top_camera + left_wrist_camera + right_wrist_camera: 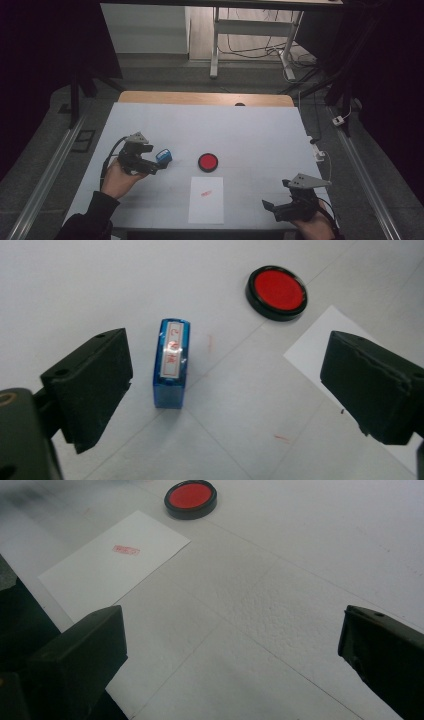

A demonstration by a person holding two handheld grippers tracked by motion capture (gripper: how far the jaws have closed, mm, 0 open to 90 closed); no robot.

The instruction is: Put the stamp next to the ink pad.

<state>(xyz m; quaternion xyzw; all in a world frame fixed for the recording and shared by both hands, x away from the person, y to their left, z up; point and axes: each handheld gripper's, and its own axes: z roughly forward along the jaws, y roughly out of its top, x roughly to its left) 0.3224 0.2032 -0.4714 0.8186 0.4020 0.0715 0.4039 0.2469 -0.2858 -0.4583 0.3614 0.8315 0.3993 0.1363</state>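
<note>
Wide-open left gripper (225, 385) jaws hold nothing; between them, toward eleven o'clock, the blue stamp (171, 362) lies free on the table (75, 285). Likely light, rigid, slick plastic; pinch its long sides.

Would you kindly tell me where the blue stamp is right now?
In the high view the blue stamp lies on the table's left half, just in front of the left gripper and left of the red ink pad; the left gripper's jaws stand open, clear of it.
</note>
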